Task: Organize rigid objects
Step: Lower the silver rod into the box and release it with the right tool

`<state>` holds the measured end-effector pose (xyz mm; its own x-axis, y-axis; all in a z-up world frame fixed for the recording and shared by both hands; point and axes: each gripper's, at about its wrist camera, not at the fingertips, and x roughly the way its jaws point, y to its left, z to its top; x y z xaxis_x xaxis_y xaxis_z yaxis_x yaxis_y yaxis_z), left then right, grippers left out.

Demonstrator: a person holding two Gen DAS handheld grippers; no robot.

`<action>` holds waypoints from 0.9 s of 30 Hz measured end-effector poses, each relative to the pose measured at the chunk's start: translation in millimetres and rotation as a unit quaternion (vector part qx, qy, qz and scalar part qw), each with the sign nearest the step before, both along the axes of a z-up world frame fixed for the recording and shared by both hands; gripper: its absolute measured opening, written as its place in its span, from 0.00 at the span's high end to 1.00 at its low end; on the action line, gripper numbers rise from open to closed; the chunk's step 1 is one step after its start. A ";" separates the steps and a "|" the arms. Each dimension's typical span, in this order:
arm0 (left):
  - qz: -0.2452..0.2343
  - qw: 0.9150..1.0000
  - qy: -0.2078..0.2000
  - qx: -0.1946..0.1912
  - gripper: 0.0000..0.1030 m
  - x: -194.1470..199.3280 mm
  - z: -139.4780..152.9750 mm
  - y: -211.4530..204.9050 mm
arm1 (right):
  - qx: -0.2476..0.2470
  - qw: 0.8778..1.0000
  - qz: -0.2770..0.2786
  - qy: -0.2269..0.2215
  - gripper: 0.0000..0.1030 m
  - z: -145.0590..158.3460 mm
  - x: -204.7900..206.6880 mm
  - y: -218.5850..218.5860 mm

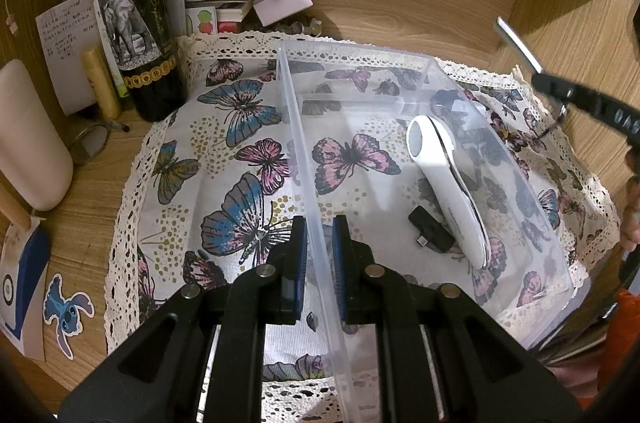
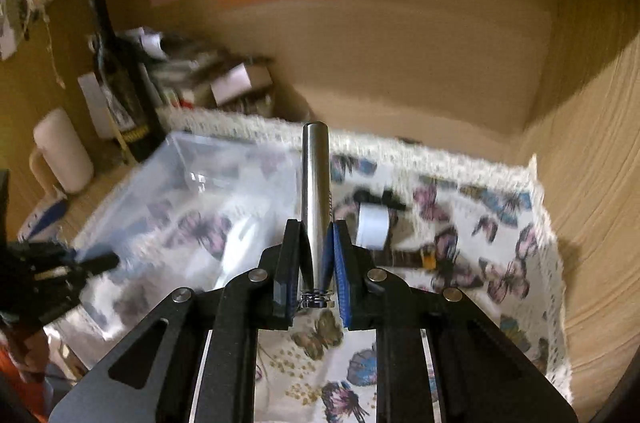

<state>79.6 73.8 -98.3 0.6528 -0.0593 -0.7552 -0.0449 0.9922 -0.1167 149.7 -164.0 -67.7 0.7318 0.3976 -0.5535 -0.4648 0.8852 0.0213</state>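
Lengthwise in the right claw (image 2: pixel 318 223): metal cylinder (image 2: pixel 315 183), pointing forward.

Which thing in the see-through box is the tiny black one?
The small black adapter. It lies on the floor of the clear plastic box, right beside the long white handheld device, which is much bigger and white with a silver stripe.
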 end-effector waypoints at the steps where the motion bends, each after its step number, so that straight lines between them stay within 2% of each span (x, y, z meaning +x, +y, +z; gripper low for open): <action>1: 0.000 1.000 -0.001 0.000 0.88 0.0 0.7 -0.3 | 0.009 1.000 0.004 -0.003 0.86 5.0 -2.1 1.3; 9: 0.000 1.000 -0.002 0.001 0.88 0.5 1.5 -1.7 | 0.036 0.997 0.045 -0.041 0.86 38.4 -19.8 22.1; 15: 0.000 1.000 -0.003 -0.001 0.88 0.0 1.3 -2.1 | 0.038 0.994 0.085 -0.053 0.86 47.4 -35.7 43.8; 20: -0.001 1.000 -0.003 0.000 0.88 -0.5 1.0 -2.7 | 0.019 0.994 0.106 -0.038 0.86 34.4 -35.8 65.4; 27: -0.001 1.000 -0.004 0.000 0.88 -1.1 1.0 -3.5 | -0.022 0.992 0.118 0.027 0.86 -7.8 -18.1 89.1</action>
<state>78.5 70.3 -97.3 0.6586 -0.0609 -0.7500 -0.0415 0.9923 -0.1170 131.6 -74.9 -75.5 0.5907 0.5283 -0.6099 -0.6582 0.7527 0.0146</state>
